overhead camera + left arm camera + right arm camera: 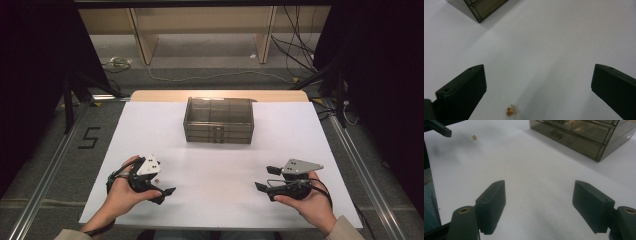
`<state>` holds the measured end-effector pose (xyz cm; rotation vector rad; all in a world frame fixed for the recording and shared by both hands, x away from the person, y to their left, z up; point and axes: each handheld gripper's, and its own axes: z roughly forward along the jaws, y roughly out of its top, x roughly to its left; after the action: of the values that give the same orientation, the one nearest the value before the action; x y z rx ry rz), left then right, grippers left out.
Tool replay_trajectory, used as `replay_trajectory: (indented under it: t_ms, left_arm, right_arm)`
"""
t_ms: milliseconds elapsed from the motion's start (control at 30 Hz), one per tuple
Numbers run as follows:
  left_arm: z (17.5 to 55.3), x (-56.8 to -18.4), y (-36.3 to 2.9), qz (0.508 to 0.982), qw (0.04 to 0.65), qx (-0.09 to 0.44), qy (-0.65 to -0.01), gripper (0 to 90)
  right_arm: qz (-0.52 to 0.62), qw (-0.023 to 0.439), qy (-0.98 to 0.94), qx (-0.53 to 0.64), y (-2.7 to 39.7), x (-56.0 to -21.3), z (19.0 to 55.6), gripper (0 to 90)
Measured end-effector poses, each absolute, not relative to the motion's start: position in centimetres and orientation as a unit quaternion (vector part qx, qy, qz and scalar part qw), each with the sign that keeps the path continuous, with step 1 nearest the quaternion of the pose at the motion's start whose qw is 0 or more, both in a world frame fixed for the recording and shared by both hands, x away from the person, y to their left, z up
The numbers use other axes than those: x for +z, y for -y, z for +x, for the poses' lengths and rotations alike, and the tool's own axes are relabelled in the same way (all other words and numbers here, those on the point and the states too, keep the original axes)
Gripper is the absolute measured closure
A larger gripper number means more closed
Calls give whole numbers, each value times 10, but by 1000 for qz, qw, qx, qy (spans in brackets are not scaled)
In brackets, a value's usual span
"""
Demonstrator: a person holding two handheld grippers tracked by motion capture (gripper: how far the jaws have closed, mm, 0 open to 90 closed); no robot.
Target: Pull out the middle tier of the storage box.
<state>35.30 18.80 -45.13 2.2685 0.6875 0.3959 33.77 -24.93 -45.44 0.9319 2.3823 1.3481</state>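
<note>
Your left tongs (537,82) spread, empty; small gold object (510,111) lies on white bench (220,165) just beneath, between jaws. Right tongs (539,205) spread too, well apart. Left hand nearer; drawer box (218,120) far centre.

Desk (300,130) has a white top with a light wood edge along its far side. Grey carpeted floor (210,75) beyond, with loose cables (295,47) and pale wooden furniture legs (142,42). Dark drapes (30,75) flank both sides; metal rails (45,175) run beside the desk.
</note>
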Motion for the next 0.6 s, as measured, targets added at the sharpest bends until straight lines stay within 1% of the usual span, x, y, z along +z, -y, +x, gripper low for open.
replay_trajectory:
  t_ms: [300,333,367,400,467,500,533,567,600]
  left_arm:
    - [357,-452,-180,880,367,160,-256,0]
    - [357,-452,-177,879,370,163,-252,0]
    - [359,-450,-171,883,361,181,-237,0]
    - [359,-450,-171,883,361,181,-237,13]
    - [362,-450,-164,884,356,199,-227,55]
    - [364,-450,-161,884,355,208,-224,55]
    - [368,-450,-153,884,346,227,-217,123]
    - [370,-451,-149,884,344,236,-211,158]
    - [370,-451,-149,884,344,236,-211,166]
  right_arm:
    - [322,127,-816,463,249,-454,338,281]
    - [323,129,-816,462,250,-454,337,280]
    - [323,131,-816,462,250,-454,337,282]
    - [324,132,-816,461,250,-454,336,283]
    - [326,132,-815,461,250,-454,335,283]
    - [326,132,-815,461,250,-454,335,283]
    - [327,134,-815,459,250,-454,333,284]
    - [327,135,-815,459,249,-453,332,285]
    - [327,135,-815,459,249,-453,332,285]
